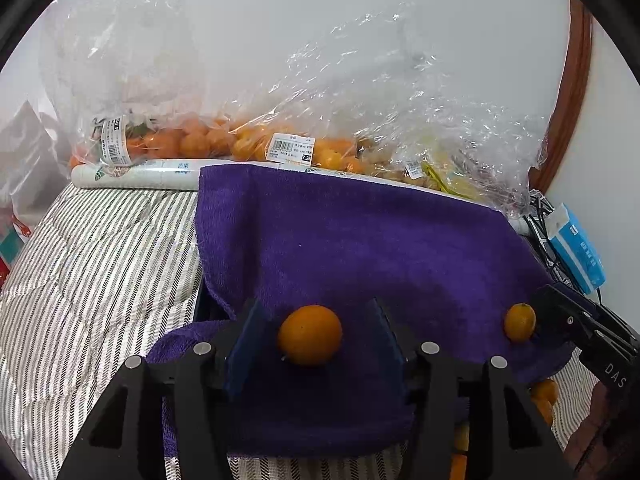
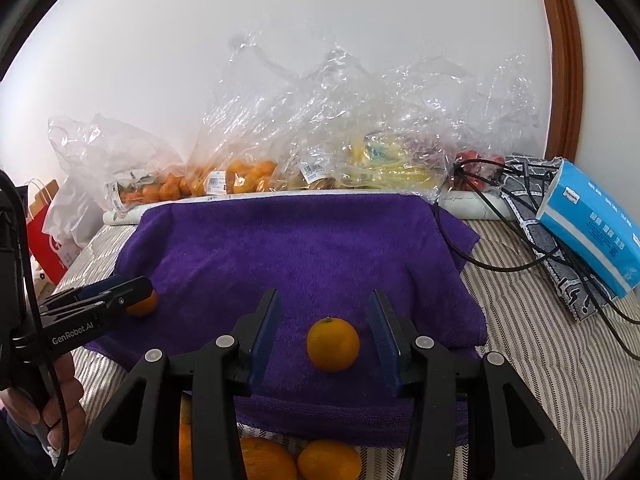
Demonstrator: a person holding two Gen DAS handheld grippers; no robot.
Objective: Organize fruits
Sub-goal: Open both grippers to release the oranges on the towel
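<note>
left tongs (image 1: 312, 344): parted, angled down | right tongs (image 2: 326, 340): parted, angled down

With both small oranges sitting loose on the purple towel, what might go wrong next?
1. Each orange lies free between open pads, left hand-held gripper and right hand-held gripper; a nudge may roll it.
2. The purple towel is draped unevenly, and more oranges lie below its near edge, so fruit may roll off.

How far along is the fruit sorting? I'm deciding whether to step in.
Done: two small oranges lie on the purple towel. In hand: nothing; the left gripper and right gripper stand open around one each, pads not touching. Left: more oranges below the towel's near edge, plus the bagged fruit by the wall.
</note>
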